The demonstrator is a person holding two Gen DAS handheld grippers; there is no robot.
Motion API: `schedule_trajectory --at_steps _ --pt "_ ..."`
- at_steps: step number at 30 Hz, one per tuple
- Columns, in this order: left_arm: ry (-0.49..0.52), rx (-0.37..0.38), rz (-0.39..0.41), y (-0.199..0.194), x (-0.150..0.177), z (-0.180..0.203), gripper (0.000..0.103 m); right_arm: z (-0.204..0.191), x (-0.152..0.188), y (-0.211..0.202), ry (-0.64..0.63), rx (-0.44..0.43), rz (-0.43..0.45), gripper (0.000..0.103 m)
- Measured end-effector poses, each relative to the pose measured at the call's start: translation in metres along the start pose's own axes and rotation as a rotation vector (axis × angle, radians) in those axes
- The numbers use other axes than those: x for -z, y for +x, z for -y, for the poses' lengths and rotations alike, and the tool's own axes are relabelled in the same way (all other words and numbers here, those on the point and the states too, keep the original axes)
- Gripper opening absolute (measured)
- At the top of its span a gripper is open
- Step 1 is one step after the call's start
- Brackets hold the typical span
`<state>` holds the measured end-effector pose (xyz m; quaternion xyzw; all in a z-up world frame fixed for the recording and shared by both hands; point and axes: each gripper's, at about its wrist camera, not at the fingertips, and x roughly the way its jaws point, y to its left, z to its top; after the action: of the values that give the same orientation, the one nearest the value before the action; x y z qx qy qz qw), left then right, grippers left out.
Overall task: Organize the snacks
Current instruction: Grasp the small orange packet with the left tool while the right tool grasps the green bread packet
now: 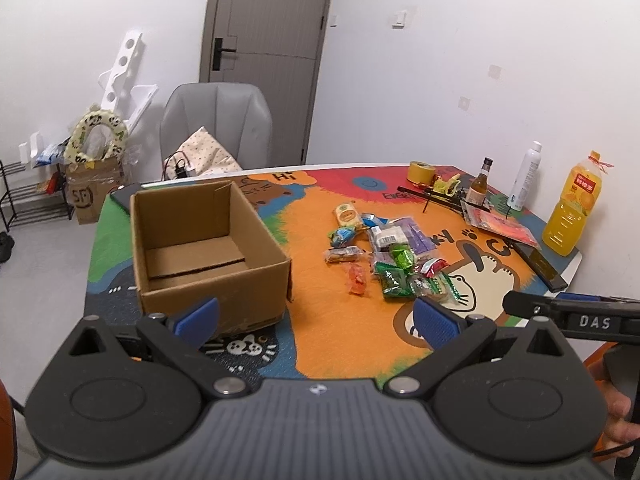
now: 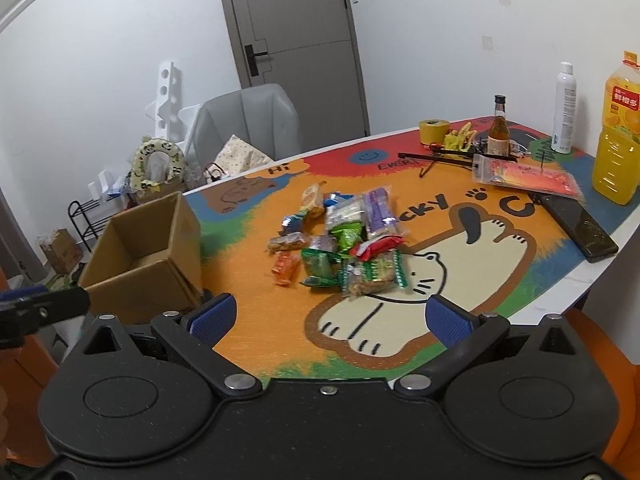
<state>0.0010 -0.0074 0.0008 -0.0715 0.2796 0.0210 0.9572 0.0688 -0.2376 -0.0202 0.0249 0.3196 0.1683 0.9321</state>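
Snacks in crinkly coloured wrappers [image 2: 340, 240] lie heaped ahead of the empty, spread right tongs [image 2: 328, 320], nearer than the equally open left tongs [image 1: 316, 320]; brown cardboard box [image 1: 200, 240] sits left.

Bare counter [image 1: 320, 312] lay between the open cardboard box [image 1: 208, 248] at left and the snack pile [image 1: 384, 252] at right; bottles [image 1: 480, 182] crowded the far-right edge.

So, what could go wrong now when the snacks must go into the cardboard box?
1. The snack packets lie overlapping in a pile, so an open tool may pinch two at once or scatter them.
2. The cardboard box looks light and empty; a bump from the left tool could push it.
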Motion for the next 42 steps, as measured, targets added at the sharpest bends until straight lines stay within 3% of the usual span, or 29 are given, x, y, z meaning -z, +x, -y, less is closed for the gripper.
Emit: schedule_trajectory --at_steps 7,17,28,35,42 --pt "0.003 0.027 -0.007 0.030 -0.005 0.008 0.102 0.024 0.004 0.018 0.056 0.024 -0.008 0.103" --pt "-0.023 0.063 -0.031 0.080 -0.007 0.022 0.102 0.039 0.003 0.041 0.037 0.033 -0.016 0.103" --pt "-0.036 0.112 -0.048 0.117 -0.010 0.031 0.100 0.053 -0.002 0.074 0.067 -0.026 -0.017 0.103" --pt "-0.035 0.129 -0.086 0.146 -0.009 0.038 0.086 0.057 -0.003 0.099 0.068 -0.031 -0.040 0.102" --pt "-0.043 0.123 -0.123 0.179 -0.010 0.040 0.068 0.061 -0.006 0.125 0.082 -0.046 -0.073 0.091"
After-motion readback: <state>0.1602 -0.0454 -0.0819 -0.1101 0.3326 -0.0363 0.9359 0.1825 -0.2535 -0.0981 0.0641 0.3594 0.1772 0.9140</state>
